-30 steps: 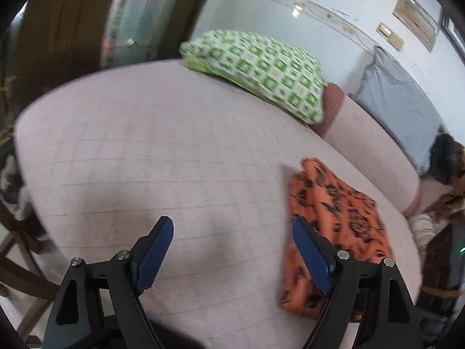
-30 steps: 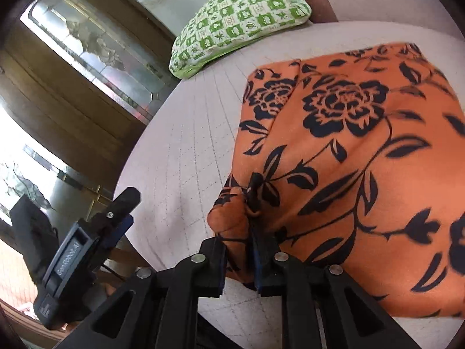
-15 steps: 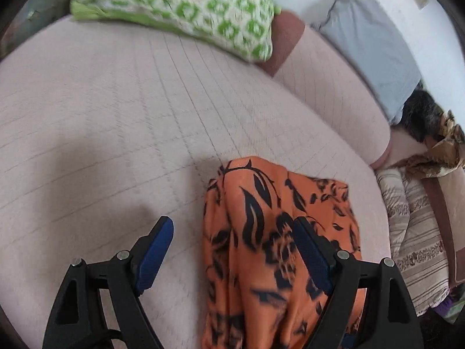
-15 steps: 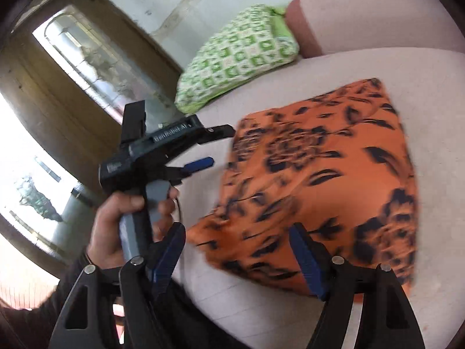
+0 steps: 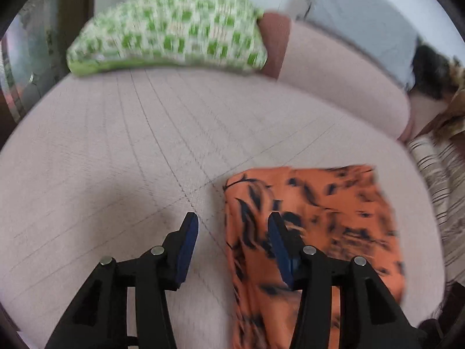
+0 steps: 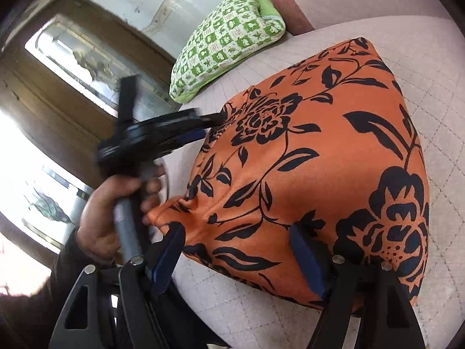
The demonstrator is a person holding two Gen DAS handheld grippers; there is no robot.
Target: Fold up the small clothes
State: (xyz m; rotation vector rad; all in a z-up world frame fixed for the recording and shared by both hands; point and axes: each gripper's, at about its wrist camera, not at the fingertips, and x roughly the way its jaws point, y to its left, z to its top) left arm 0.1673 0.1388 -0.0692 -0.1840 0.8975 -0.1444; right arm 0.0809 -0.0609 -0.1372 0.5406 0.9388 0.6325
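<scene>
Pale pink quilted bed [image 5: 122, 151], crossed by thin stitched lines, fills most of both views and bears everything else. At its far edge runs a long pink bolster [image 5: 343, 78] with a reddish end; a grey pillow [image 5: 360, 20] leans against the wall behind it.

Green-and-white checked pillow [image 5: 168, 29] lies at the head of the bed, well apart from the garment.

Orange cloth [image 6: 314, 157] printed with black flowers and leaves lies folded into a rough rectangle flat on the bed, near its front edge. A striped fabric [image 5: 441, 192] lies beside the bed on the cloth's far side in the left wrist view.

Left gripper [image 5: 232, 232] points down over the cloth's left edge: one blue pad is above the orange print, the other above bare quilt. Its jaws are closing, with the cloth's edge between them but not yet pinched. In the right wrist view a hand [image 6: 116, 209] in a dark sleeve holds this tool by its grey handle.

Right gripper [image 6: 237, 250] is released, jaws spread wide over the cloth's near corner, gripping nothing.
</scene>
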